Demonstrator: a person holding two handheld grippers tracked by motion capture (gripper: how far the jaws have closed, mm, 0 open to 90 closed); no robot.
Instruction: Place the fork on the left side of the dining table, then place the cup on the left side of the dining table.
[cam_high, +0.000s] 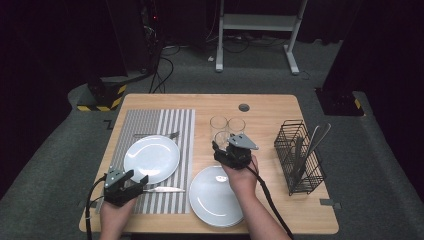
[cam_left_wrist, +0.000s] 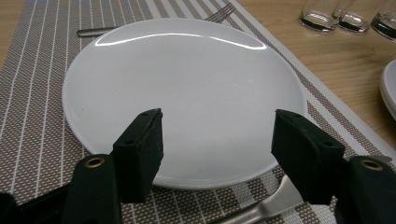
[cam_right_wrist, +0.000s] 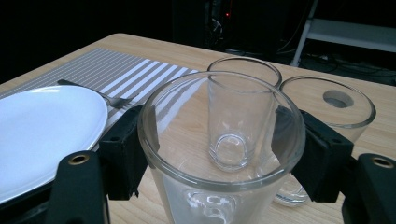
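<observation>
Clear glass between the right gripper's jaws, table setting under way.
Nearest tumbler (cam_right_wrist: 219, 154) sits between right gripper (cam_right_wrist: 219, 154) pads, seemingly touching; squeeze evenly, lift straight, clear two glasses (cam_right_wrist: 243, 107) behind. Left gripper (cam_left_wrist: 217, 147) spread, empty, over plate (cam_left_wrist: 187, 84) on placemat (cam_left_wrist: 42, 60).

The plate (cam_left_wrist: 182, 93) hides the fork (cam_left_wrist: 93, 31) shaft. The nearest glass (cam_right_wrist: 219, 154) base is cut off by the frame edge; cutlery (cam_high: 307, 145) types are indistinguishable.
</observation>
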